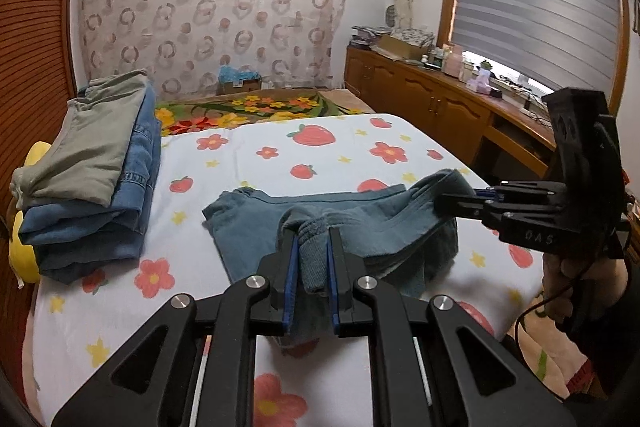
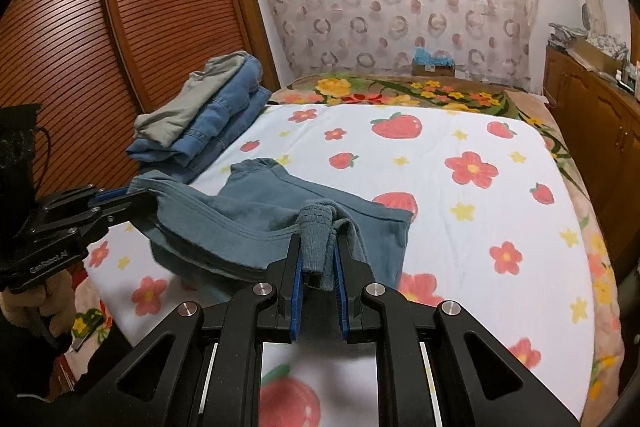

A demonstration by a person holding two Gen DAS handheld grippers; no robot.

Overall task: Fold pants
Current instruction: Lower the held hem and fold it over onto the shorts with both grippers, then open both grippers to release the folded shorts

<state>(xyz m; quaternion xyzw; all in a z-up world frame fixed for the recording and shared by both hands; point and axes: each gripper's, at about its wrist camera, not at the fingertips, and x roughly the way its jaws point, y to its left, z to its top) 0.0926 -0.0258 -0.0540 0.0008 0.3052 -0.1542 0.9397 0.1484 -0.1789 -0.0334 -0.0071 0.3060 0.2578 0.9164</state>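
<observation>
Bedroom scene: a bed (image 2: 460, 211) under a white sheet printed with flowers and strawberries, slatted wooden doors on the left, a patterned curtain on the far wall. At the far left of the bed sits a stack (image 1: 96, 171) of folded clothes, denim below and grey-green on top, probably parked there to keep the middle free for folding. And in that middle lie the pants (image 2: 280, 207), blue-grey, already doubled over with the lower layer flat on the sheet. Each near end of the top layer is lifted clear, one end per tool, so the cloth looks ready to be carried over evenly. Left tool (image 1: 313, 259) is closed almost fully, pads pinching a bunched ribbed hem. Right tool (image 2: 319, 259) likewise, nearly closed on the other hem.
</observation>
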